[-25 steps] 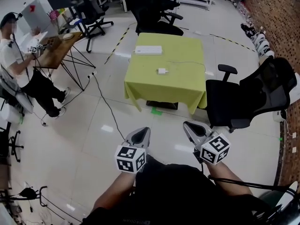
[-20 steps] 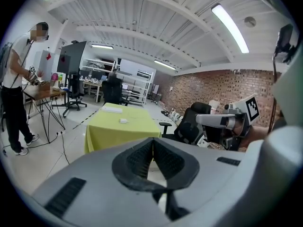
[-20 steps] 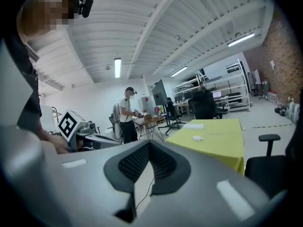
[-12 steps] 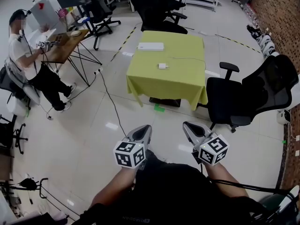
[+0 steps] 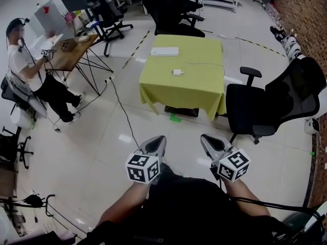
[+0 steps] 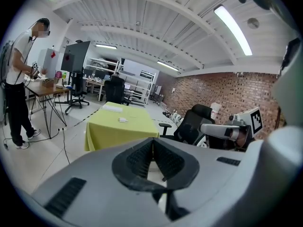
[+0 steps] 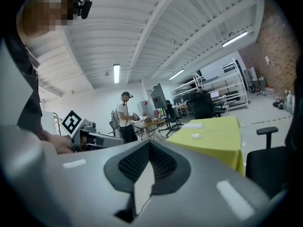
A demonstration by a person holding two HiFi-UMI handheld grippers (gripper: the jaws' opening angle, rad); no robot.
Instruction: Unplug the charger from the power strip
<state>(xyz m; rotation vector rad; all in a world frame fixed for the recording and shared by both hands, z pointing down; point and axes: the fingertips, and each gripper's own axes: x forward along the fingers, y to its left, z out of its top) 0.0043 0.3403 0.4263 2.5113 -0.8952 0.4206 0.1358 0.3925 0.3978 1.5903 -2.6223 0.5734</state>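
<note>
A table under a yellow-green cloth (image 5: 184,88) stands a few steps ahead of me. A long white power strip (image 5: 164,51) lies near its far left corner. A small white charger (image 5: 177,72) lies apart from the strip at mid-table, with a thin cable running toward the right edge. My left gripper (image 5: 156,141) and right gripper (image 5: 207,138) are held side by side close to my body, far short of the table. Both are shut with nothing between their pads. The left gripper view shows the table (image 6: 120,129) beyond the closed left gripper (image 6: 152,143). The right gripper view shows the charger (image 7: 195,136).
A black office chair (image 5: 271,103) stands right of the table, and more black chairs (image 5: 168,6) stand behind it. A person (image 5: 23,68) stands at a wooden desk (image 5: 69,47) at the left. A dark cable (image 5: 120,114) runs across the tiled floor.
The room has shifted slightly in the head view as I move across the floor. Both grippers keep the same shut pose, side by side in front of me.
</note>
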